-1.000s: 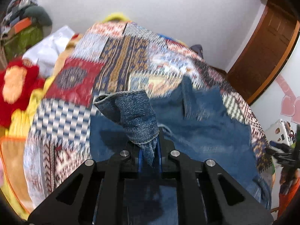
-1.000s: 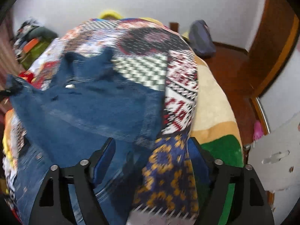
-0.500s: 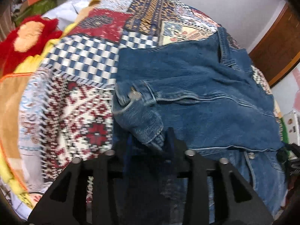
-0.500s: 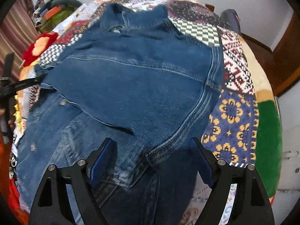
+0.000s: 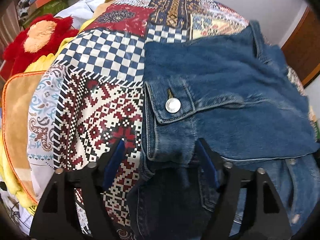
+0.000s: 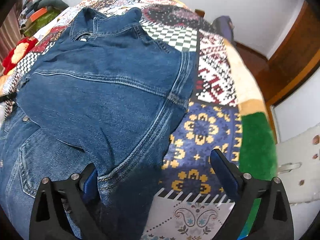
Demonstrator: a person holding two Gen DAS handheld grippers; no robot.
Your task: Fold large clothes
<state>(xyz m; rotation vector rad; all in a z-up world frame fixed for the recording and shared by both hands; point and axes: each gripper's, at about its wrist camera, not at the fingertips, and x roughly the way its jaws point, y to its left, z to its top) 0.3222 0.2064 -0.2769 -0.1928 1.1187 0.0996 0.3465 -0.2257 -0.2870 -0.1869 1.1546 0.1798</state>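
Our left claw (image 5: 160, 158) has just let go of the sleeve cuff (image 5: 170, 104), which now lies folded across the denim jacket (image 6: 104, 92) on the quilted bed (image 6: 202, 132). Our right claw (image 6: 154, 172) stays spread wide too (one fold done). The jacket's lower hem is cut off below both views.

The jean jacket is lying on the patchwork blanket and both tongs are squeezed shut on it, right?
Not quite. The jean jacket does lie on the patchwork blanket, but both wrist views show the left tongs and right tongs open, gripping nothing.
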